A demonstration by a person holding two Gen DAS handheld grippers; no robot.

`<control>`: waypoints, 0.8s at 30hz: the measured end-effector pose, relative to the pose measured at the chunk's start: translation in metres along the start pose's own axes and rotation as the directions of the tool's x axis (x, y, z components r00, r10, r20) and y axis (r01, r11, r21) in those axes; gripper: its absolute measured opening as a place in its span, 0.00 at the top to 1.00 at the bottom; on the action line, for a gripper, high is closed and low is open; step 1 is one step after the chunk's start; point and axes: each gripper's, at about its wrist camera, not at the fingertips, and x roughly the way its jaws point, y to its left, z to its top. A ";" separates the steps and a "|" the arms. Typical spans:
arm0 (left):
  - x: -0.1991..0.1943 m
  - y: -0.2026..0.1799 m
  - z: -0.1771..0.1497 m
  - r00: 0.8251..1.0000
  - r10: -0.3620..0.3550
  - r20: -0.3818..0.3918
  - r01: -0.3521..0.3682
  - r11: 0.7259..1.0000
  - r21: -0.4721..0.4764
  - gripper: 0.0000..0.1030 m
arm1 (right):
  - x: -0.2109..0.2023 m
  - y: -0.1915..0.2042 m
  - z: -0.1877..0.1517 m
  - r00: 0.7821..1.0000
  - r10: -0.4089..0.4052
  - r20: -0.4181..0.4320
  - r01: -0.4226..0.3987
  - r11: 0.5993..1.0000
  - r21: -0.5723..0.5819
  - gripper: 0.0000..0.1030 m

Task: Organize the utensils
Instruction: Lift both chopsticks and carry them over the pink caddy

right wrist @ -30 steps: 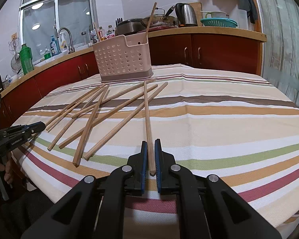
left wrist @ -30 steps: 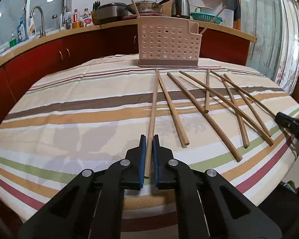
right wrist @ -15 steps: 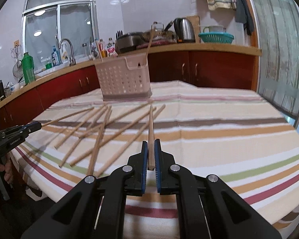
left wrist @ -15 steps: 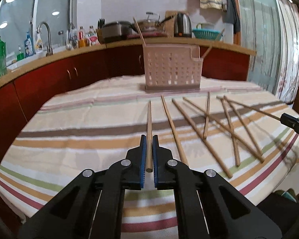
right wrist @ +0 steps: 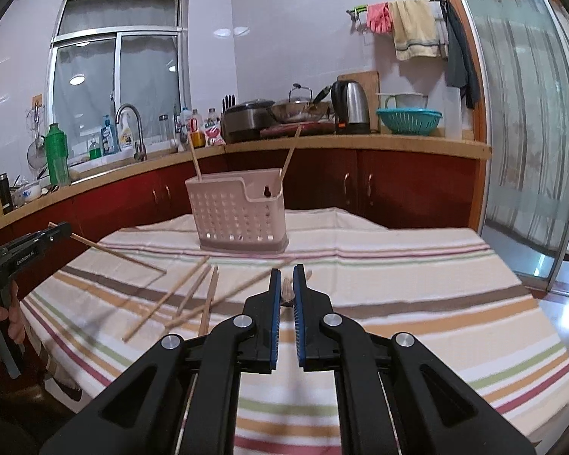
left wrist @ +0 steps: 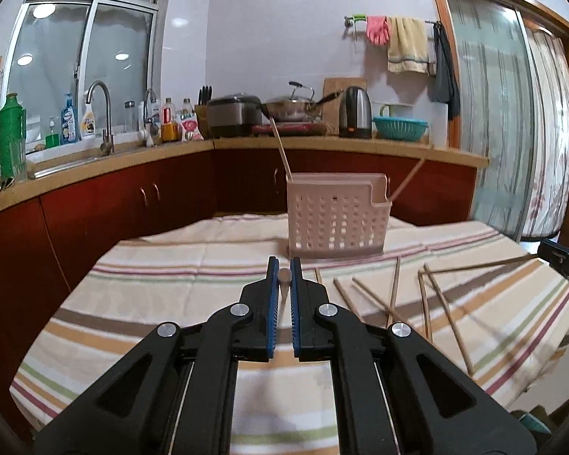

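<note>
A pink perforated utensil basket (left wrist: pixel 335 220) stands at the far side of the striped table, with two chopsticks leaning in it; it also shows in the right wrist view (right wrist: pixel 237 214). My left gripper (left wrist: pixel 284 276) is shut on a wooden chopstick (left wrist: pixel 284 278), held lifted and pointing straight away toward the basket. My right gripper (right wrist: pixel 287 284) is shut on another chopstick (right wrist: pixel 286 290), also lifted end-on. Several loose chopsticks (left wrist: pixel 392 295) lie on the cloth right of the left gripper, and they also show in the right wrist view (right wrist: pixel 193 295). Each gripper shows in the other's view with its chopstick (right wrist: pixel 113 252).
The table carries a striped cloth (left wrist: pixel 170 303). Behind it runs a red-cabinet counter (left wrist: pixel 132 197) with a sink, bottles, pots and a kettle (left wrist: pixel 354 112). A curtained glass door (right wrist: pixel 531 132) is at the right.
Both grippers have lifted their chopsticks off the table and levelled them, so the sticks now point end-on toward the basket. Both views have tilted up.
</note>
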 end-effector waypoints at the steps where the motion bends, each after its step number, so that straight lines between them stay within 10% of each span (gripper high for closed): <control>1: 0.002 0.001 0.005 1.000 -0.001 0.005 0.001 1.000 -0.003 0.94 | 0.001 0.000 0.004 1.000 -0.002 0.005 0.002 1.000 -0.003 0.93; 24: 0.062 0.017 0.061 0.999 -0.013 0.052 0.014 1.000 -0.007 0.94 | 0.064 0.011 0.075 0.995 0.013 0.096 -0.006 0.998 -0.063 0.94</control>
